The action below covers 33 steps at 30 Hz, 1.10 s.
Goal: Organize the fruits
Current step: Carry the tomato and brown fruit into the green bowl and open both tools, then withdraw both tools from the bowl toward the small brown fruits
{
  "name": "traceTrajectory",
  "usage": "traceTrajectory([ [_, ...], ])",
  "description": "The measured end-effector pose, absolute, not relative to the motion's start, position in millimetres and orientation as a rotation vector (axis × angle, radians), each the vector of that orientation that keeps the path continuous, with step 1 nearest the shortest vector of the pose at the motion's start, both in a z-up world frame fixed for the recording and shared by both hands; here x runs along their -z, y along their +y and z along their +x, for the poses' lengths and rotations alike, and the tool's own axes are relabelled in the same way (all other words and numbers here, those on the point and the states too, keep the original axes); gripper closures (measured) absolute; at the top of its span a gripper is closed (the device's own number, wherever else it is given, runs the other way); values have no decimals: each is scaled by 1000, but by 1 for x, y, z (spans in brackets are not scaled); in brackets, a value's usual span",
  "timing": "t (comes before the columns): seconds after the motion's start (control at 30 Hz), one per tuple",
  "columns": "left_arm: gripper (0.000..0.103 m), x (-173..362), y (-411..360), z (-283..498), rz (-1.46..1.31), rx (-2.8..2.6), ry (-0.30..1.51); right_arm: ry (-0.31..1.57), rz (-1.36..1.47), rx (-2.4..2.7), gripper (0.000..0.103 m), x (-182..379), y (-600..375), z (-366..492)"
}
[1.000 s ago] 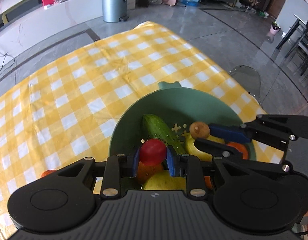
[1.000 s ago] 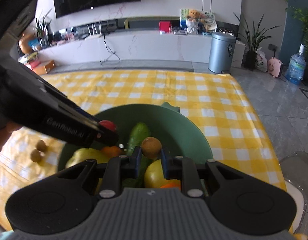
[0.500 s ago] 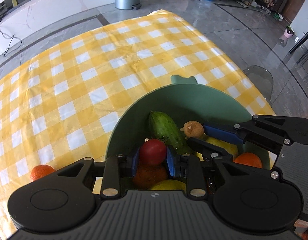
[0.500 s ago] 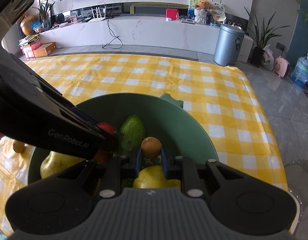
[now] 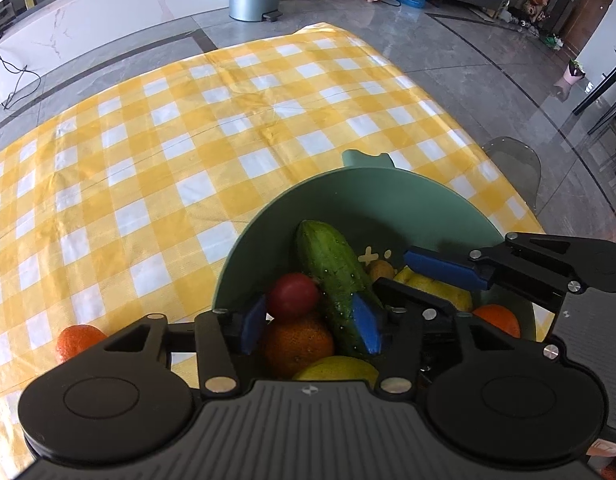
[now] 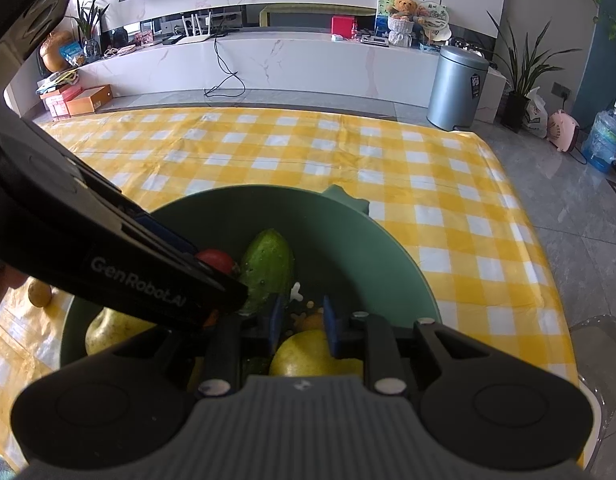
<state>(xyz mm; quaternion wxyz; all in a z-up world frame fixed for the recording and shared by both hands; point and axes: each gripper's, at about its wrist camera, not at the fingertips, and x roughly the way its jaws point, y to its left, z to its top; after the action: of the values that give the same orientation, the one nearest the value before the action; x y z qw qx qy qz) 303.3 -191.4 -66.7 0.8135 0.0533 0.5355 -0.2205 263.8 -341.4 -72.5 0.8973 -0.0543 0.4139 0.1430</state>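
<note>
A green bowl (image 5: 387, 176) (image 6: 347, 232) holds a cucumber (image 5: 331, 268) (image 6: 268, 264), an orange (image 5: 298, 344), yellow fruits (image 5: 435, 288) (image 6: 308, 352) and a pear (image 6: 104, 328). My left gripper (image 5: 308, 326) hangs over the bowl with its jaws opening. The red tomato (image 5: 292, 296) (image 6: 215, 259) rests on the orange beside the left pad, and the right pad is clear of it. My right gripper (image 6: 302, 320) is opening slightly. A small brown fruit (image 5: 379, 270) (image 6: 311, 322) lies on the bowl floor below its pads, no longer pinched. The right gripper's fingers (image 5: 443, 270) reach in from the right.
The bowl stands on a yellow checked cloth (image 5: 188, 140) near the table's right edge. A tangerine (image 5: 78, 340) and a small brown fruit (image 6: 40, 294) lie on the cloth to the left. A clear chair (image 5: 511, 160) stands beyond the edge.
The left jaws have spread and let the tomato settle onto the orange. The small brown fruit has dropped from the right pads to the bowl floor. Both hands stayed over the bowl.
</note>
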Motion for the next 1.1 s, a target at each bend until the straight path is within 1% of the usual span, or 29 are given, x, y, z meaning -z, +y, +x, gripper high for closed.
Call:
traceTrajectory([
  [0.07,44,64,-190,301,107,468,1141,854,-110,-295,82,70,-341,261],
  [0.23,44,48,-182,291,83,476,1100,830,-111,-282,72,57,-339,251],
  [0.33,43,35,-177,281,78,475,1064,812,-95,-257,70,48,-337,240],
  [0.53,43,1,-164,244,121,426,934,731,-18,-219,63,24,-332,206],
  [0.63,40,-16,-155,220,145,401,872,700,34,-217,62,15,-325,187],
  [0.73,40,-29,-143,197,152,364,839,671,68,-213,61,8,-315,167],
  [0.93,40,-42,-118,157,137,281,787,640,117,-228,55,2,-292,131],
  [1.1,39,-39,-96,131,122,231,743,629,129,-235,51,5,-272,108],
])
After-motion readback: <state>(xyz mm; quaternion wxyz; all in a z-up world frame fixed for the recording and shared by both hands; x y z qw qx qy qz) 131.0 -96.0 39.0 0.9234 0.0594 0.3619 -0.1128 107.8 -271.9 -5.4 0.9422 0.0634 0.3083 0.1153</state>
